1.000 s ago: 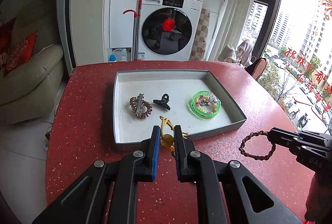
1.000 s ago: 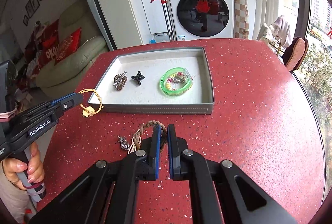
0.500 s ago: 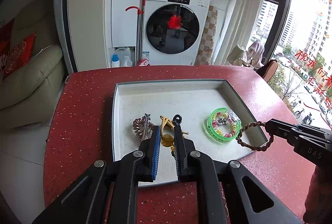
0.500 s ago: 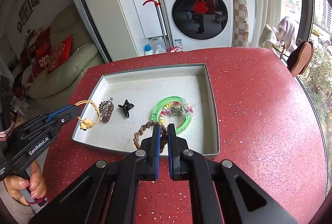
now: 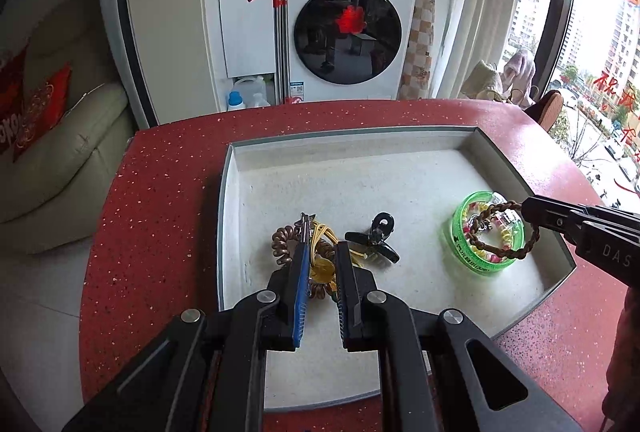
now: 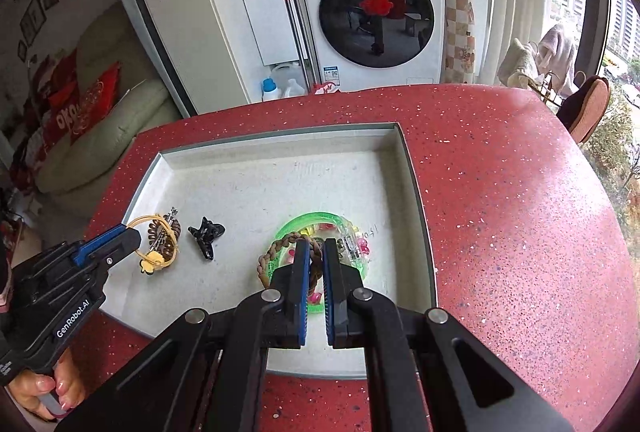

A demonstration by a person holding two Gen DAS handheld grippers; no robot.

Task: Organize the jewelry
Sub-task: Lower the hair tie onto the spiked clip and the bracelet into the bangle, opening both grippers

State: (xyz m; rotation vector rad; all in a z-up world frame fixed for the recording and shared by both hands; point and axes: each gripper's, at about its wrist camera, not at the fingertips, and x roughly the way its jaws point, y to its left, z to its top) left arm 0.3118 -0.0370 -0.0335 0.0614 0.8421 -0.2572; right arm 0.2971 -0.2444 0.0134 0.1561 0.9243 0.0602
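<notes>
Right wrist view: red speckled table (image 6: 500, 192), washing machine (image 6: 376, 12) behind

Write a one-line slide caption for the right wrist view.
Right claw holds a braided bracelet over the green bangle in the tray.

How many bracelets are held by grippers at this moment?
2: a yellow bracelet in the left gripper, a braided brown one in the right gripper, both above the tray.

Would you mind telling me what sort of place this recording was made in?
Most likely a flat in a high-rise: a front-loading washing machine stands by a cream sofa with red cushions, and the window looks out on tall apartment blocks. The work happens on a red speckled table.
</notes>
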